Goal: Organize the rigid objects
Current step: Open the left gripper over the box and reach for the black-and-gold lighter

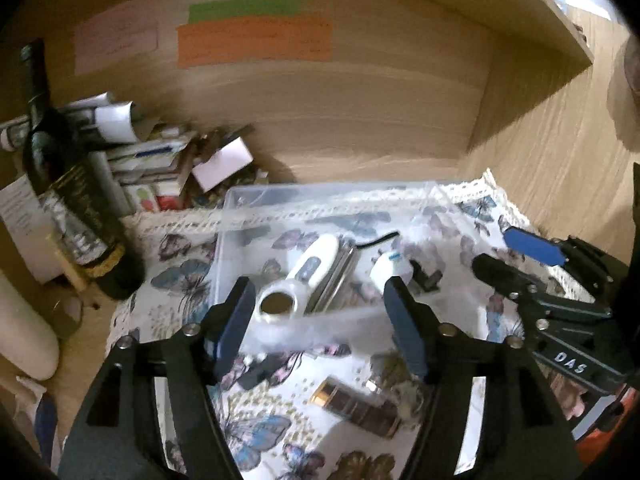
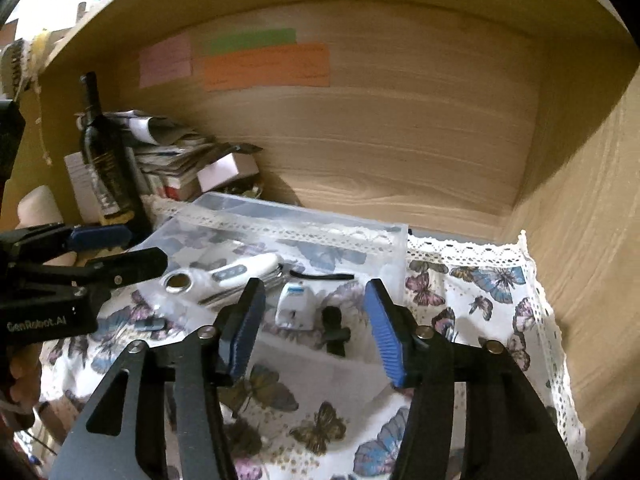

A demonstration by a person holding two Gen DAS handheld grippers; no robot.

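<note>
A clear plastic box [image 1: 236, 200] [image 2: 400, 236] sits on a butterfly-print cloth [image 1: 176, 280] [image 2: 480, 280] inside a wooden shelf. In it lie a white thermometer-like device [image 1: 308, 272] [image 2: 228, 274], a metal tool [image 1: 340, 276] under it, a small white charger [image 1: 390, 266] [image 2: 294, 304] and a small black clip [image 1: 428, 278] [image 2: 334, 330]. A shiny brown cylinder [image 1: 356, 404] lies on the cloth in front of the box. My left gripper [image 1: 320, 316] [image 2: 116, 248] is open and empty at the box's near edge. My right gripper [image 2: 316, 324] [image 1: 516, 252] is open and empty over the box.
A dark wine bottle [image 1: 76, 196] [image 2: 108, 164] stands at the left with a pile of papers and small boxes [image 1: 160, 160] [image 2: 180, 156] behind it. Coloured paper notes [image 1: 256, 40] [image 2: 264, 64] stick to the back wall. A wooden side wall [image 2: 580, 240] closes the right.
</note>
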